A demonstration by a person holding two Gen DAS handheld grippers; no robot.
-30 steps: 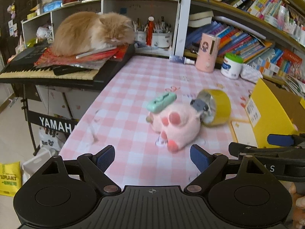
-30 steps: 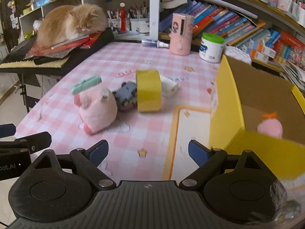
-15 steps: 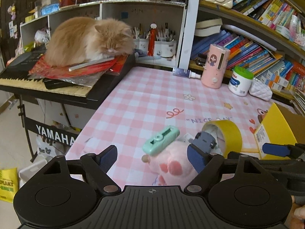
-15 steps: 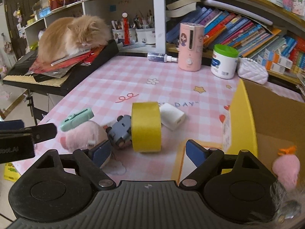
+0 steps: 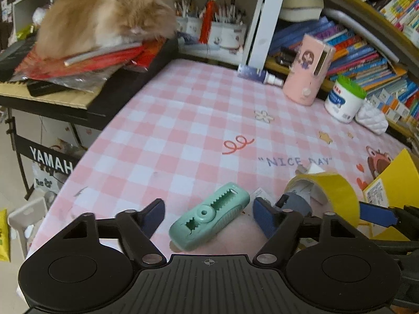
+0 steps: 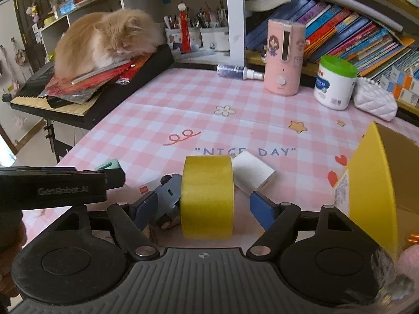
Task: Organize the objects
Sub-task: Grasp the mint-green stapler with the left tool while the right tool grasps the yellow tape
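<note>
Yellow tape roll point(image 6: 207, 196) stands on edge between the right gripper point(image 6: 204, 206)'s parted jaws, likely to roll off if nudged; the left gripper point(image 5: 208, 216)'s jaws gape around a green clip point(image 5: 209, 216).

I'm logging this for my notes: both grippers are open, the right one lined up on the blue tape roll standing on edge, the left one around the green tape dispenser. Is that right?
Not quite: the tape roll is yellow, not blue, as the right wrist view shows. The rest holds: it stands on edge between the open right gripper, and the open left gripper brackets the green tape dispenser.
</note>
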